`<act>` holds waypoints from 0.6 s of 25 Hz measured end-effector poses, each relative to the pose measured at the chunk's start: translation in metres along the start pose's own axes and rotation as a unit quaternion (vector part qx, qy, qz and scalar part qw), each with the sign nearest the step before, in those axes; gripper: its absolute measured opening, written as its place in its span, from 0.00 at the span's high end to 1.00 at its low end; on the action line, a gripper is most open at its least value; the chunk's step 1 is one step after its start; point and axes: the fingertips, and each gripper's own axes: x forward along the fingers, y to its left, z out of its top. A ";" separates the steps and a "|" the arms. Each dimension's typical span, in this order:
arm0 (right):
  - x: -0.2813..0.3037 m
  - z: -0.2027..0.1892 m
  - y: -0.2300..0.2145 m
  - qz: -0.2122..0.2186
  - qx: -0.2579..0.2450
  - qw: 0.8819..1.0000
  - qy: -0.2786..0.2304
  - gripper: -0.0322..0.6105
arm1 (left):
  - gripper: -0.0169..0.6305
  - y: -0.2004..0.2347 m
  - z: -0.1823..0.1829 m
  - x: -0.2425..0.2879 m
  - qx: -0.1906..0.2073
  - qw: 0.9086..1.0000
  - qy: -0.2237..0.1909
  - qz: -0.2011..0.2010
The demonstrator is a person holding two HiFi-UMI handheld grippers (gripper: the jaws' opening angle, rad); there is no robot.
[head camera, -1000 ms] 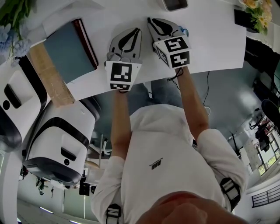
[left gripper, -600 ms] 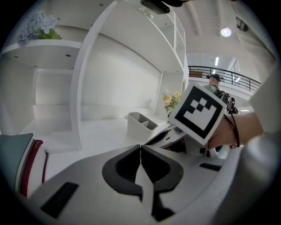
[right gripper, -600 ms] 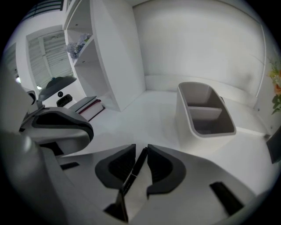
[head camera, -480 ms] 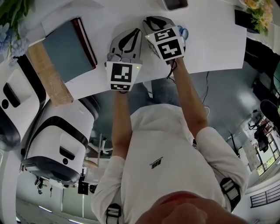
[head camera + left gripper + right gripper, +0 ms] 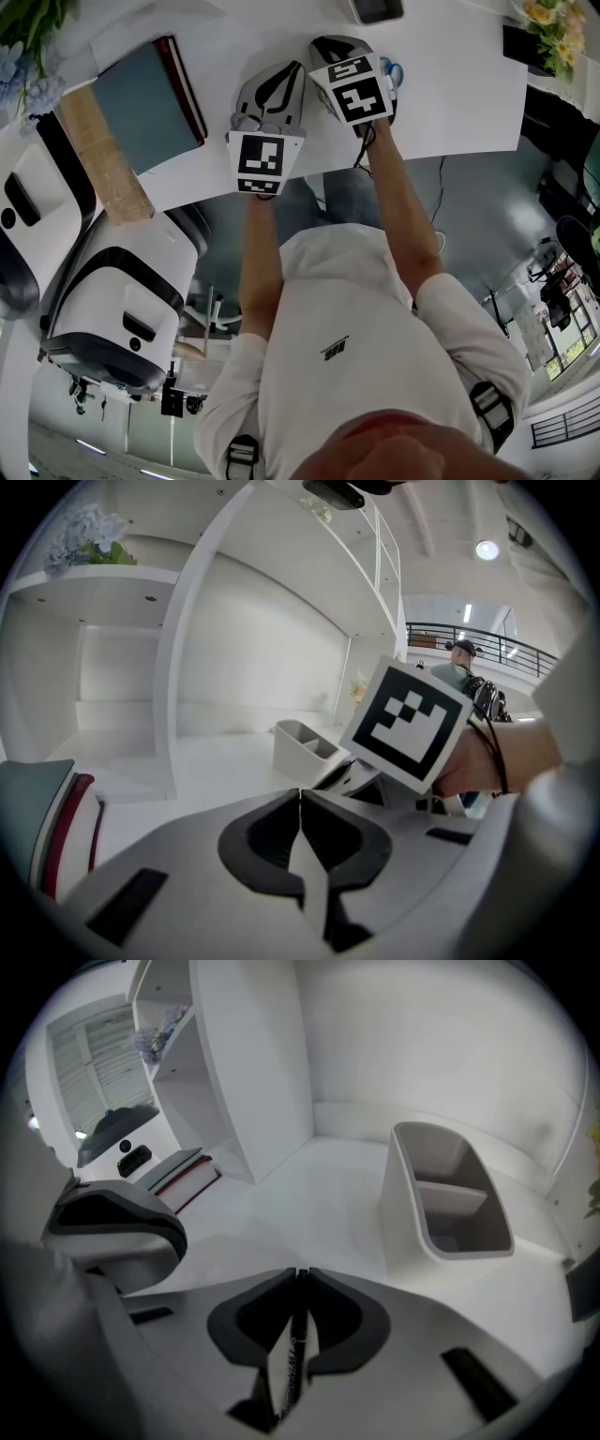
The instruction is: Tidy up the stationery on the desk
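One black pen (image 5: 292,1363) sits pinched in the right gripper (image 5: 301,1272), whose jaws have just been closing on it, probably bound for the organizer (image 5: 403,1208) at two o'clock; the left gripper (image 5: 300,793) is closed and empty.

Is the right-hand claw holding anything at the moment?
Yes, the right gripper has its jaws, which have just been closing, pinched on a slim dark pen.

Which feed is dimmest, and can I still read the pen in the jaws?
Right gripper view: dimmest, dark corners, yet the black pen shows clearly between the jaws, which have just been closing. Left gripper view: bright, ceiling lamp glares. Head view: fisheye bows the desk edge.
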 end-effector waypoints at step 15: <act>-0.075 0.032 -0.007 0.003 0.038 0.989 -0.143 0.90 | 0.97 -0.009 0.022 -0.003 0.012 1.000 -0.012 -0.010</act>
